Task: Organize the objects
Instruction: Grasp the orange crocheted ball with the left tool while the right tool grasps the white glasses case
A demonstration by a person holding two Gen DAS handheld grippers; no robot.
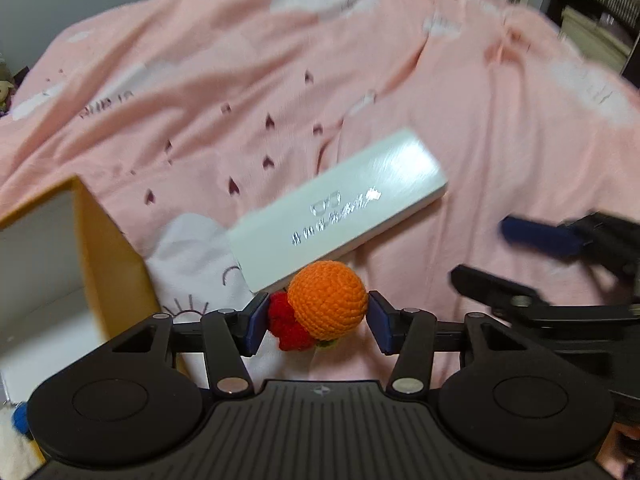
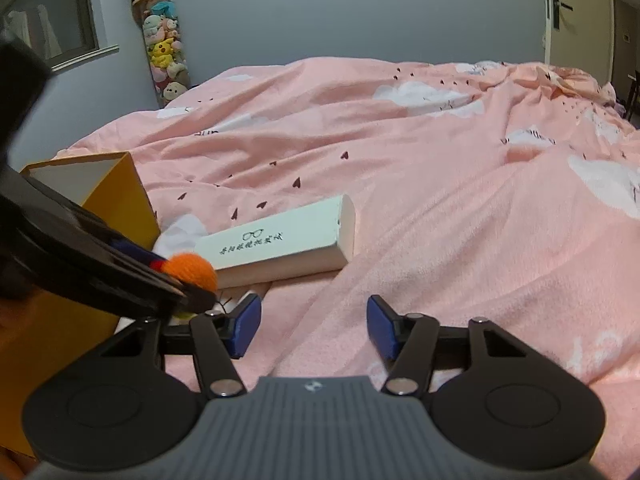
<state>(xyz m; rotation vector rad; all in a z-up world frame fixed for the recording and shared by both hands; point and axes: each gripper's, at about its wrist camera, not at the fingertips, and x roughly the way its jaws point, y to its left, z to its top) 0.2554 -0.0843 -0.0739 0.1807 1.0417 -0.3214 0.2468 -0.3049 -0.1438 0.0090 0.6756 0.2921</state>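
Nearest the left wrist lens sits the left gripper [image 1: 318, 322], its blue pads [image 1: 256, 326] set against a crocheted toy [image 1: 326, 306]: an orange ball with a red knitted part on its left side and a scrap of green beneath. The left pad presses the red part and the right pad stands at the edge of the orange ball, so the jaws are clasped on the toy, which is held above the bedding. Largest item in both views is the pink duvet [image 2: 440, 184], printed with white clouds and small dark hearts, rumpled across the bed. Next in size is a yellow box [image 1: 100, 240] with a white interior, open at the top, standing at the left, just beside the held toy. A white glasses case [image 1: 340, 208] with a silver spectacles emblem and lettering lies flat on the duvet, just beyond the toy and near the box. The right gripper [image 2: 314, 326] hovers over bare duvet with its jaws spread wide and nothing between them; the left gripper and toy [image 2: 190, 270] appear at its left edge. Against the far wall a tall column of plush toys [image 2: 162, 44] stands upright, topped by a panda. The left wrist view is motion-blurred
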